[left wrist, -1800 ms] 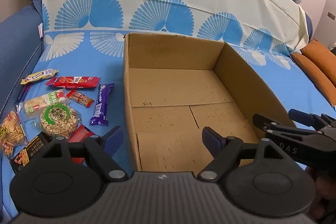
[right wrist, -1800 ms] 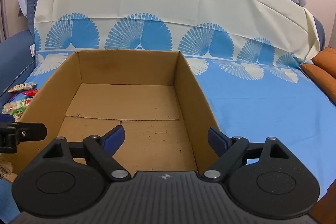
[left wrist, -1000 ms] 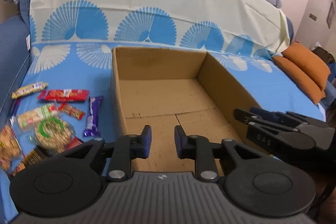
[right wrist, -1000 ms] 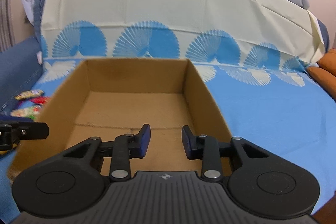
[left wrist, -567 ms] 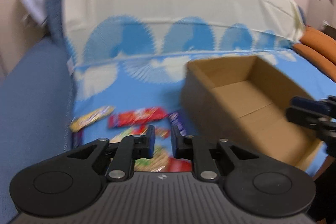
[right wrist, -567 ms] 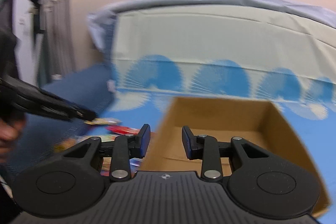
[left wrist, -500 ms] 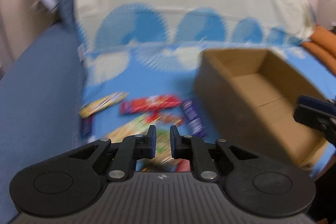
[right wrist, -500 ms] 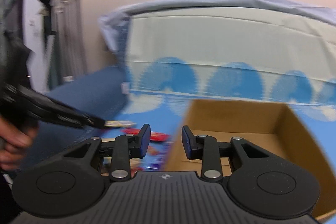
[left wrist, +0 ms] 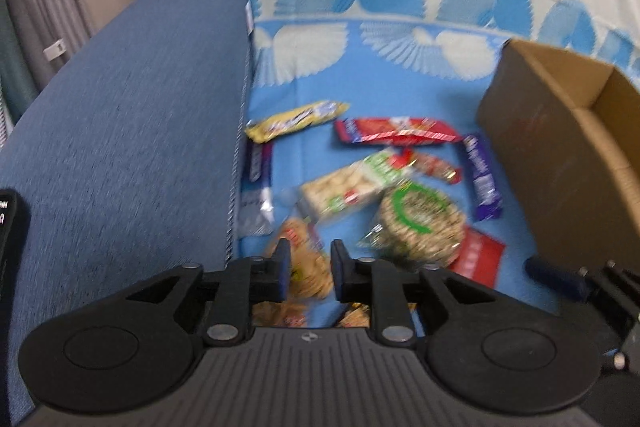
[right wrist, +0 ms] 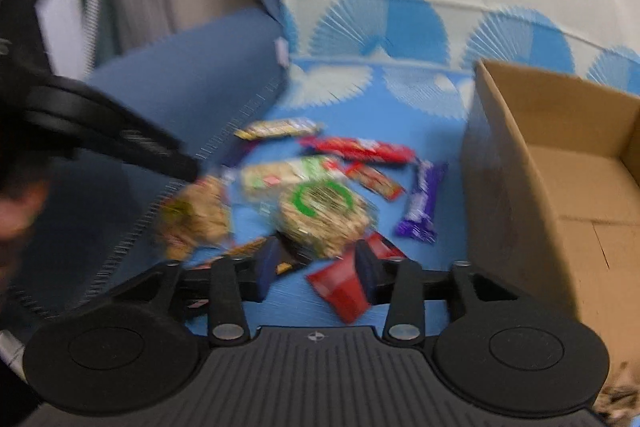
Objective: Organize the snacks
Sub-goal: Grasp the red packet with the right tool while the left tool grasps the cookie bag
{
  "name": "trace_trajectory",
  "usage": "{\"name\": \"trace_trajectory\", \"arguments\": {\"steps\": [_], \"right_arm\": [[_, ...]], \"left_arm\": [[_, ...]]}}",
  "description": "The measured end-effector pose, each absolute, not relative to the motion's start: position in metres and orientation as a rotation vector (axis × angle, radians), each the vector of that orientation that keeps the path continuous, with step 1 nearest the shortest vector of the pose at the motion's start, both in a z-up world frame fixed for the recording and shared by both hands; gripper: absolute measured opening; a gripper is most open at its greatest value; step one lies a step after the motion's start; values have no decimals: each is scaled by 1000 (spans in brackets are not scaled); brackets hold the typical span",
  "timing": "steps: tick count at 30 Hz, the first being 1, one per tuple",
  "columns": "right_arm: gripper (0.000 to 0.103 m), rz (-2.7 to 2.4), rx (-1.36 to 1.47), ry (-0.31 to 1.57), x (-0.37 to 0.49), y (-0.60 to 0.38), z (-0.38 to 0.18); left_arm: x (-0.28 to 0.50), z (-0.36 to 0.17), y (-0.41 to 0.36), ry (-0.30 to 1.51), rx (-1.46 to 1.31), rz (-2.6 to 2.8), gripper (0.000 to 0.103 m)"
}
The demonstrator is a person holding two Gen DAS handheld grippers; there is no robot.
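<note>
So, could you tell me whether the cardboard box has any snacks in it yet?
Apparently empty: the cardboard box shows only bare floor where visible, and the snacks, like the purple bar, lie outside on the blue cloth.

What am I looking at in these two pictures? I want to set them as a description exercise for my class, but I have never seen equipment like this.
No robot is here: a person holds a two-finger gripper in each hand, and a fisheye camera on each looks forward along its fingers. One picture comes from the left gripper, the other from the right gripper; the black shape low in each is the tool itself.

Both look down at a blue patterned sheet on a sofa. Snacks lie loose on it: a yellow bar, a long red packet, a purple bar, a round green-labelled pack and others. An open cardboard box stands to their right; no snack shows in the part of it in view.

Both grippers' jaws are opening, and neither holds anything.
</note>
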State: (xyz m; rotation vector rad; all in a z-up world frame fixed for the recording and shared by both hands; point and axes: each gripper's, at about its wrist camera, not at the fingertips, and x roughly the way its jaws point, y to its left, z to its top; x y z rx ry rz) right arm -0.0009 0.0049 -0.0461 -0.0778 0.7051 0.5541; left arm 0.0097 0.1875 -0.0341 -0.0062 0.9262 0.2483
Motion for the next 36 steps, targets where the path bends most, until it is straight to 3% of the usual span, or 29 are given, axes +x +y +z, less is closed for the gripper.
{"name": "trace_trajectory", "arguments": {"steps": [1,2,3,8,16,17,19,21,22,23,24,36], "right_arm": [[55,523,-78,720,6,9,-58],[64,497,-70,745,12,11,-63],[69,478,-69,763,16,12,-68],[77,409,-75,821,34,22,-100],[79,364,-99,886,51,30,-114],[76,368,-102,885,52,31,-114],[61,380,-123,867,49,30,-113],[33,406,-149,850,47,31,-110],[26,420,-156,846,47,31,-108],[11,442,-171,841,44,31,-107],[8,456,-187,841,41,32,-106],[7,665,-169,823,2,4,-62]], "left_arm": [[10,-37,188,941,0,260,42],[11,-40,190,956,8,271,47],[11,-43,190,966,20,270,47],[15,-53,181,1002,92,261,50],[25,-73,173,1068,151,252,52],[25,-74,173,1071,160,250,52],[26,-76,173,1074,173,249,47],[25,-75,176,1067,172,264,36],[24,-73,178,1059,161,272,28],[23,-71,181,1048,136,274,20],[23,-69,183,1041,115,275,14],[-7,-37,203,940,-236,164,9]]}}
